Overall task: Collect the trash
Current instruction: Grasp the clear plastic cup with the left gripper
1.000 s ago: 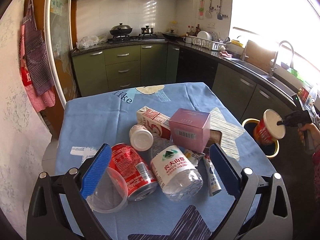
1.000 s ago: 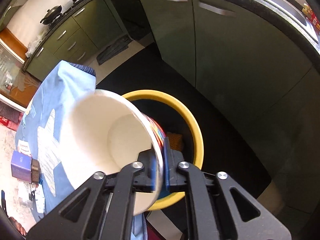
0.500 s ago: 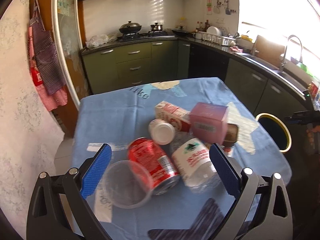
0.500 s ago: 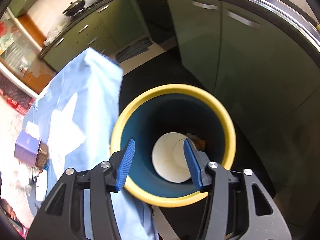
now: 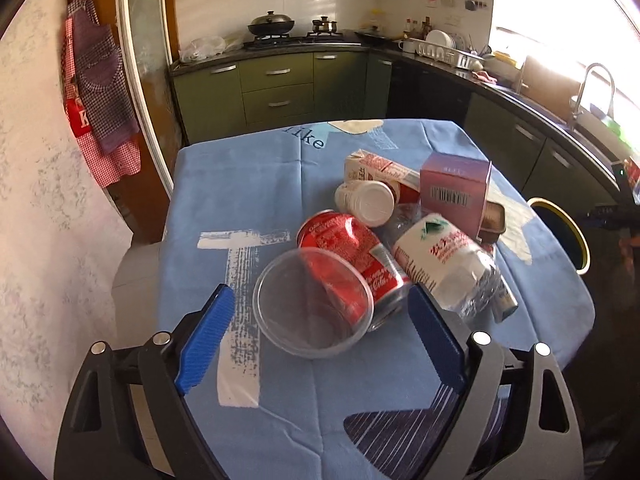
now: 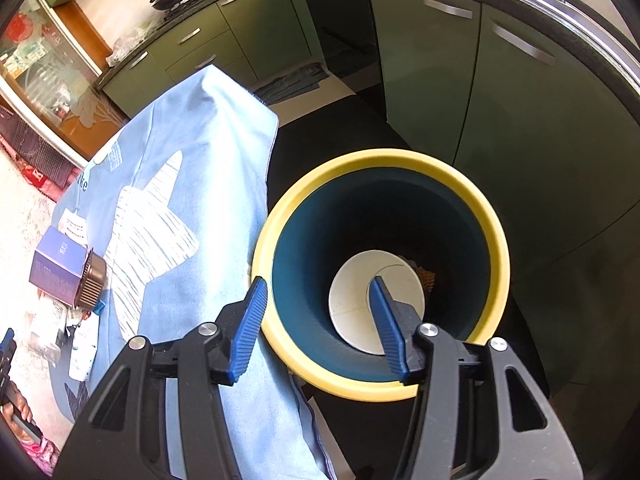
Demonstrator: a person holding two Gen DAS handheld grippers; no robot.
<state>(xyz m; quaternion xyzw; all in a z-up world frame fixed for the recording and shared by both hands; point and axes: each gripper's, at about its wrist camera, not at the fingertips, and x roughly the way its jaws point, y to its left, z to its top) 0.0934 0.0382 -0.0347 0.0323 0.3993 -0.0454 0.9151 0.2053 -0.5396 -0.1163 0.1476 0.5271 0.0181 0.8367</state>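
A heap of trash lies on the blue-clothed table (image 5: 240, 184): a clear plastic cup (image 5: 316, 312) on its side, a red can (image 5: 348, 244), a crushed water bottle (image 5: 444, 264), a small white bottle (image 5: 366, 200), a carton (image 5: 380, 168) and a pink box (image 5: 456, 188). My left gripper (image 5: 320, 292) straddles the clear cup with its jaws closing; the pads stand clear of the cup. Above the yellow-rimmed bin (image 6: 360, 160), my right gripper (image 6: 318, 282) is open with nothing between its fingers. A white paper cup (image 6: 352, 292) lies at the bottom of the bin.
The bin (image 5: 580, 240) stands on the dark floor off the table's right edge, close to green cabinets (image 6: 500, 120). A brown tub (image 5: 492, 220) sits beside the pink box. Kitchen counters run along the back and right walls. Aprons (image 5: 100, 92) hang at the left.
The right gripper opened and let go of the paper cup, which dropped into the bin. The left gripper moved down and closer to the clear cup, which now sits between its narrowing jaws.
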